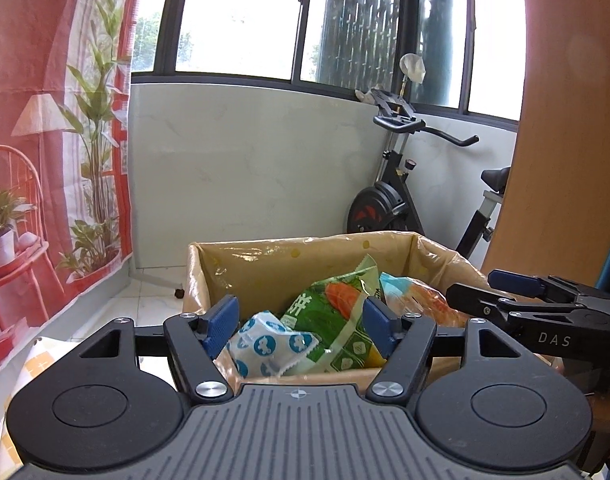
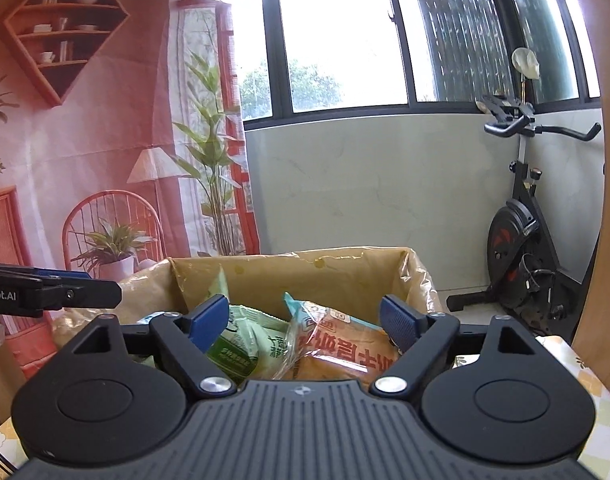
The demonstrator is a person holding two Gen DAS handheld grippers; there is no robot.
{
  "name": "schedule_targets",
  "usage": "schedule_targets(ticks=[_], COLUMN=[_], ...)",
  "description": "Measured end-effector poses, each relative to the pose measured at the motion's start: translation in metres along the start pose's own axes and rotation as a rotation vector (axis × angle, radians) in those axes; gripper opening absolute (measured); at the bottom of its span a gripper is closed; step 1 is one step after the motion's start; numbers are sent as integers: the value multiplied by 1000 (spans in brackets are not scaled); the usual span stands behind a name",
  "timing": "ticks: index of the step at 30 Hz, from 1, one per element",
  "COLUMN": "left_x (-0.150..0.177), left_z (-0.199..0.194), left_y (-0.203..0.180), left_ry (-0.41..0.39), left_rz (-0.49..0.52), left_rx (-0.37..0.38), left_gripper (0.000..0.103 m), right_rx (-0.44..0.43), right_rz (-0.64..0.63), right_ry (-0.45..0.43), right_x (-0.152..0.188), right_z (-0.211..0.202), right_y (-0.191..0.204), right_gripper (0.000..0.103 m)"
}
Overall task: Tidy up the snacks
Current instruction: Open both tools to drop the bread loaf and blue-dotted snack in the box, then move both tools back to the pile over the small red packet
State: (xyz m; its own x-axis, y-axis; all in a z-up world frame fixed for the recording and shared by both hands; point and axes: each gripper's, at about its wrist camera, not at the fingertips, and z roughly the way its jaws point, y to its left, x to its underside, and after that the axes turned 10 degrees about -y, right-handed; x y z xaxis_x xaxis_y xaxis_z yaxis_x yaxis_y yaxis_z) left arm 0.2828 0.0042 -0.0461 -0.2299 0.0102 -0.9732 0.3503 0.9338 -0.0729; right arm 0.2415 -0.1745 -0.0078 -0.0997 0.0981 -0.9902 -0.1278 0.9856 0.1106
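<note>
A cardboard box (image 1: pixel 273 258) lined with clear plastic holds several snack packs. In the left wrist view a green pack (image 1: pixel 333 316) stands tilted in the box, a white pack with blue circles (image 1: pixel 271 346) lies in front of it, and an orange pack (image 1: pixel 421 300) lies to the right. My left gripper (image 1: pixel 301 326) is open and empty just above the box's near edge. In the right wrist view my right gripper (image 2: pixel 305 322) is open and empty over the box (image 2: pixel 305 276), above an orange bread pack (image 2: pixel 341 350) and a green pack (image 2: pixel 241 346). Each gripper shows in the other's view.
A table with a yellow checked cloth (image 2: pixel 597 392) carries the box. A printed pink backdrop (image 2: pixel 85 140) hangs at the left. An exercise bike (image 2: pixel 521 232) stands at the back right under the windows. A wooden panel (image 1: pixel 565 120) rises at the right edge.
</note>
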Motion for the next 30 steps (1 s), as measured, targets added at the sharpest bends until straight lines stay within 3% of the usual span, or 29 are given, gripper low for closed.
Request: schedule_targets(ticks=[14,30], left_x=[31,95], left_z=[-49,-73], left_y=[-14,-17], left_ry=[41,162], left_rz=[-27,-85], left_rx=[-20,-33], left_gripper=[71,71], right_rx=[-19,2], right_rz=[16,108], right_ry=[14,95], right_x=[12,60], right_z=[-48,-95], right_y=[12,4], right_gripper=[85,85])
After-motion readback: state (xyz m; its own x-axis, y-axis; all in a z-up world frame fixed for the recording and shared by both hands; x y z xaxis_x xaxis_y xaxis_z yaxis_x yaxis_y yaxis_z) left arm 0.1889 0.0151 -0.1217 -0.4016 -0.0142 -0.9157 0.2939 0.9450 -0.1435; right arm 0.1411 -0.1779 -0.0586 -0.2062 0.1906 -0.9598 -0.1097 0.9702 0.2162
